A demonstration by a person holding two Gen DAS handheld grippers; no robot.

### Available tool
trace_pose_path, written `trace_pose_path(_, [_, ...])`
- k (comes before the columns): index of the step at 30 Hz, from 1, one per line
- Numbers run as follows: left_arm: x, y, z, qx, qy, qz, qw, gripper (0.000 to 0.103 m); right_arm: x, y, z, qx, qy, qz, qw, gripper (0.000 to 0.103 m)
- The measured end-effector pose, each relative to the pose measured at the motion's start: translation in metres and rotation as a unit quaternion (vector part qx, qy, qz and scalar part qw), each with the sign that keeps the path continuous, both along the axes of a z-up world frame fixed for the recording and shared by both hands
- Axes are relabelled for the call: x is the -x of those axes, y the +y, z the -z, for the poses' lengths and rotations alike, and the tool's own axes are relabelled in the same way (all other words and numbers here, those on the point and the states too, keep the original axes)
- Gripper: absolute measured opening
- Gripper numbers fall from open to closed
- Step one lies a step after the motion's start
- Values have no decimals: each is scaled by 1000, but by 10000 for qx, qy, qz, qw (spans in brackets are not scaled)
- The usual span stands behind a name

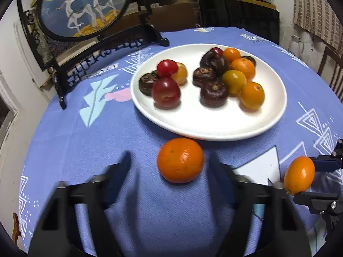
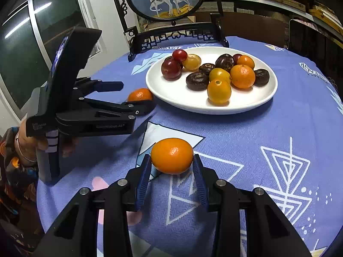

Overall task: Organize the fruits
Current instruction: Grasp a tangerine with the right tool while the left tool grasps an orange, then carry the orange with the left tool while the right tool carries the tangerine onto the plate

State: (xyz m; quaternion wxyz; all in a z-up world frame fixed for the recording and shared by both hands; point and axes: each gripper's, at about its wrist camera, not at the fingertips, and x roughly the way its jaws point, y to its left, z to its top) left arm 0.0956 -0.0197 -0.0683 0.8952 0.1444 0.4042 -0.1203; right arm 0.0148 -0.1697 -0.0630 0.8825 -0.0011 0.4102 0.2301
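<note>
Tongs in my right hand [image 2: 171,171] clamp a small orange fruit [image 2: 172,156] across its long axis, near the worktop's front edge. My left tongs [image 1: 171,160] straddle a mandarin [image 1: 180,160] unpressed; the plate [image 1: 193,126] lies just beyond.

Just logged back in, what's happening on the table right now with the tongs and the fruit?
A person is working two handheld tongs over a blue patterned tablecloth. The right tongs are shut on a small oval orange kumquat resting on the cloth. The left tongs straddle a round orange mandarin just in front of the white round plate, with gaps still showing on both sides. The plate already holds mixed red, dark brown and orange fruit.
</note>
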Motion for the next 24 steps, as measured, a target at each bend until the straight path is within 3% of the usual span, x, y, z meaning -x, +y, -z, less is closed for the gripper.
trace_pose_path(7, [22, 3, -7, 134, 83, -38, 9999, 43, 14, 1, -6, -36, -89, -16, 10000, 40])
trace_pose_path(20, [80, -2, -41, 269, -470, -349, 9979, 43, 49, 6, -27, -177, -387, -89, 9991, 40])
trace_pose_path(24, [86, -5, -41, 265, -424, -309, 9983, 43, 57, 6, -31, -181, -444, -98, 9988, 40])
